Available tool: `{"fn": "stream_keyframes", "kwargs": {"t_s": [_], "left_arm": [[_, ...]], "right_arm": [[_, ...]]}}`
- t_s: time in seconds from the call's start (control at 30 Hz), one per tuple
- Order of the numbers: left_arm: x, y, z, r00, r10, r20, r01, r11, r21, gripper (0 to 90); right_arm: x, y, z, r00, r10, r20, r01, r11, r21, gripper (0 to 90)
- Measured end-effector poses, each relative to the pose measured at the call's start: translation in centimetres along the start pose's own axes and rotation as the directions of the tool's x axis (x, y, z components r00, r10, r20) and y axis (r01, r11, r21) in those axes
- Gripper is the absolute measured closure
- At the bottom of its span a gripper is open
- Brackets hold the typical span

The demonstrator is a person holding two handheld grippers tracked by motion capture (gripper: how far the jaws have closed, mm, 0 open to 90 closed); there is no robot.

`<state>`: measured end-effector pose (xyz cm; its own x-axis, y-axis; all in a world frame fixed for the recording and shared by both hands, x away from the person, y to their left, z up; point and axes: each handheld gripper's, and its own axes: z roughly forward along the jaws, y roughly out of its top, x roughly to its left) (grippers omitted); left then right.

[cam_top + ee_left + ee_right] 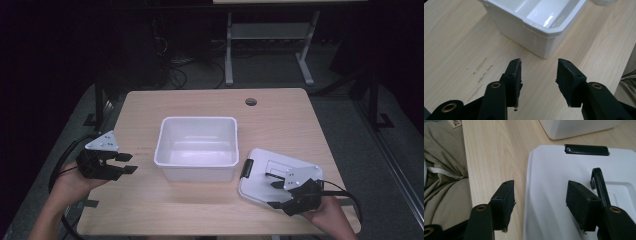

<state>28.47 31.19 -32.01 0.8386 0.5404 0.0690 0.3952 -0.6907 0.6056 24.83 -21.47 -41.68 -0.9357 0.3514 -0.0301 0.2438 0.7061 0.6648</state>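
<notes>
Lid [272, 175]: white, flat, lying on the table [210, 210] in the lower right of the high view, just beside the box's near right corner; a black clip [246, 168] sits on its left edge and a black handle [600, 183] lies folded on its top.
Box [196, 148]: white, open, nothing in it, centre of the high view; in the left gripper view it takes the upper middle of the frame.
Right gripper [278, 195]: jaws spread, straddling the lid's near edge in the right gripper view, one pad over bare wood, the other over the lid; the pads press on nothing that I can see.
Left gripper [129, 163]: jaws apart, nothing between them, at the left middle of the high view, pointing at the box's near corner and well short of it.
Step in hand: by my reading, taking up the lid to seat it on the box.
Doing it well: close on the lid's rim squarely, or on the handle if it can be raised; a thin flat lid is likely to slip or tip from a corner pinch, so keep it level when lifting.
Left's part: it could steady the box wall while the lid comes over.
Edges: the lid lies near the table's lower right edge, with the person's cloth-covered lap just past that edge.
Open room: bare wood in front of and behind the box; the short way from lid to box is unobstructed.
</notes>
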Motion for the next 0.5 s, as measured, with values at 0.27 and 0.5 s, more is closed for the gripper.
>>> {"fn": "stream_keyframes", "kwargs": {"t_s": [0.27, 0.5], "left_arm": [[-0.1, -1.6, 0.7, 0.9997, -0.025, -0.005, 0.025, 0.9996, -0.010, 51.1], [-0.6, -2.7, 1.5, 0.9995, -0.031, -0.004, 0.031, 0.9995, -0.011, 48.7]], "right_arm": [[0.0, 0.1, 0.3, 0.9999, 0.007, -0.009, -0.007, 1.0000, 0.003, 38.9], [0.1, 0.0, 0.5, 0.9998, 0.008, -0.016, -0.008, 0.9999, 0.009, 38.8]]}}
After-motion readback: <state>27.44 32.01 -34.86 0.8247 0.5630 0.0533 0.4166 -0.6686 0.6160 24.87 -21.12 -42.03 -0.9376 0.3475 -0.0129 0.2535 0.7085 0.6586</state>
